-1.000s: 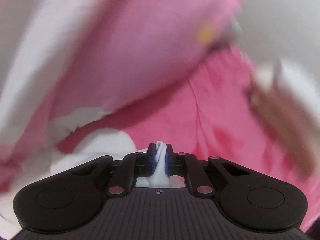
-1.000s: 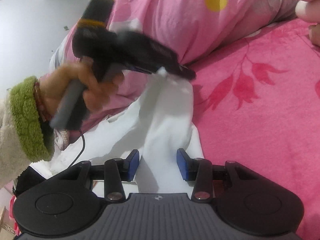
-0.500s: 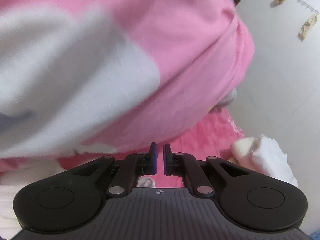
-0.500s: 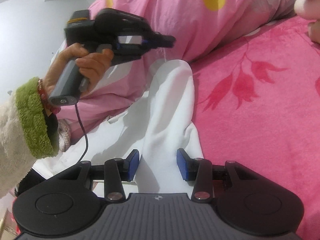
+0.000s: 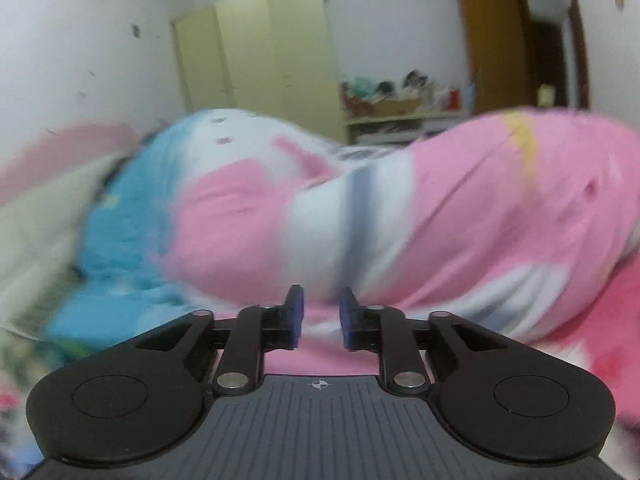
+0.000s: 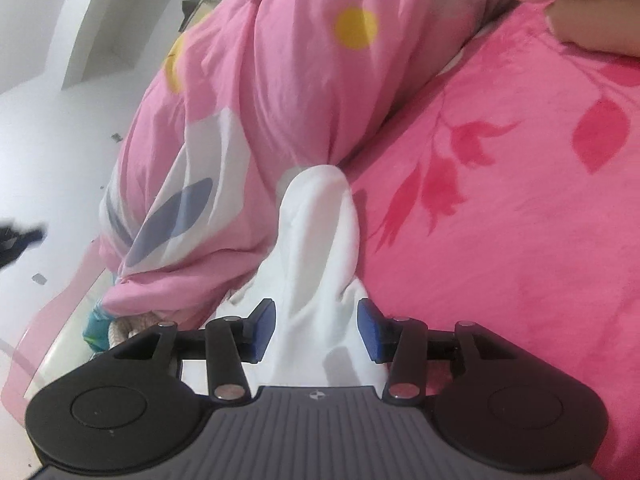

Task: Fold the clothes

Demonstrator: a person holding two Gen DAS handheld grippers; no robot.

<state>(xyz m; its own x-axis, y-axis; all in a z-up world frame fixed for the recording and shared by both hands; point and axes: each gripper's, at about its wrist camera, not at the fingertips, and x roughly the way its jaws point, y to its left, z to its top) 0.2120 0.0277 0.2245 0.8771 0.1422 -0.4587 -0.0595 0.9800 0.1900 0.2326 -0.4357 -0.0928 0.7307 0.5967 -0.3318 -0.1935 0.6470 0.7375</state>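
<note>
Left tongs: the left gripper (image 5: 319, 322) is seen with its jaws opening and nothing between the blue pads; it is pointed at a heaped quilt.
Right tongs: the right gripper (image 6: 317, 330) is seen with its jaws opening; the white garment (image 6: 316, 256) is lain between the pads, untouched by either.
Task's thing: the white garment is stretched from the right gripper away to the foot of the pink quilt (image 6: 288, 80), on the pink bedspread (image 6: 500, 240).
In the way: the pink quilt is bunched just left of the garment and touches its far end.
Left side: a blue fabric (image 5: 124, 216) is blurred, possibly bedding.
Right side: a pale object (image 6: 592, 12) at the top corner cannot be identified.
Room: a cream wardrobe (image 5: 260, 64), a cluttered shelf (image 5: 400, 100) and a wooden door frame (image 5: 492, 32) are seen behind the bed.
</note>
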